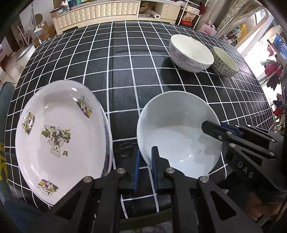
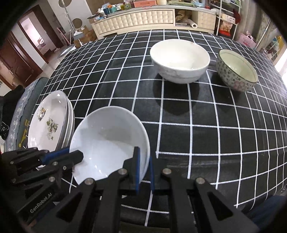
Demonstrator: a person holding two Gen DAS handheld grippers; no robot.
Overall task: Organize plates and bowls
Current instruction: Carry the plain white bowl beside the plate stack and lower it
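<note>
A plain white bowl [image 1: 179,132] [image 2: 109,141] is near the table's front edge, gripped on both sides. My left gripper [image 1: 145,159] [image 2: 71,156] is shut on its left rim. My right gripper [image 2: 144,164] [image 1: 215,130] is shut on its right rim. A stack of white plates with a flower and bear print [image 1: 59,136] [image 2: 48,123] lies just left of it. A large white bowl [image 1: 191,52] [image 2: 179,60] and a small speckled floral bowl [image 1: 224,61] [image 2: 236,69] stand side by side at the far right.
A black tablecloth with a white grid [image 1: 125,71] [image 2: 215,125] covers the table. A cream cabinet [image 1: 96,12] [image 2: 136,18] and cluttered shelves stand beyond the far edge. A chair with a dark cover [image 2: 19,114] is at the left.
</note>
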